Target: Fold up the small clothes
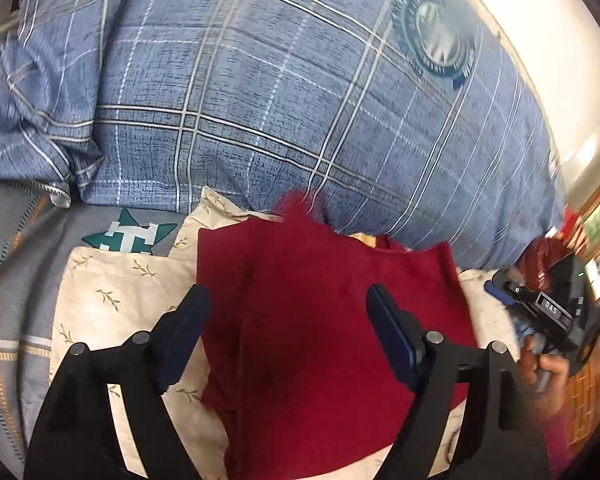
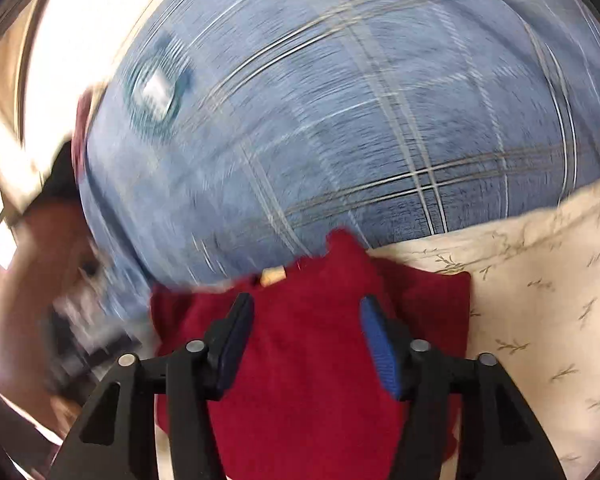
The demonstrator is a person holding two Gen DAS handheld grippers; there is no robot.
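A bed covered by a blue plaid quilt [image 1: 260, 92] fills the background of the left wrist view, with a cream pillow printed with small leaf sprigs [image 1: 116, 292] laid in front of it. On that pillow a dark red knitted garment [image 1: 324, 320], already doubled over on itself, is seen directly beneath and ahead of the left tongs [image 1: 288, 320], whose blue-padded jaws are spread apart with nothing pinched between them; the cloth's long axis runs away from the camera, along the line of the jaws. At the right edge the right tongs [image 1: 500, 292] are glimpsed in a hand, just off the garment's side. In the blurred right wrist view the same quilt [image 2: 360, 120] and pillow [image 2: 540, 300] are made out, and the red garment [image 2: 320, 380] is found under the right tongs [image 2: 306, 340], released as well. Both pairs are judged about equally near, so either far corner could be taken next.
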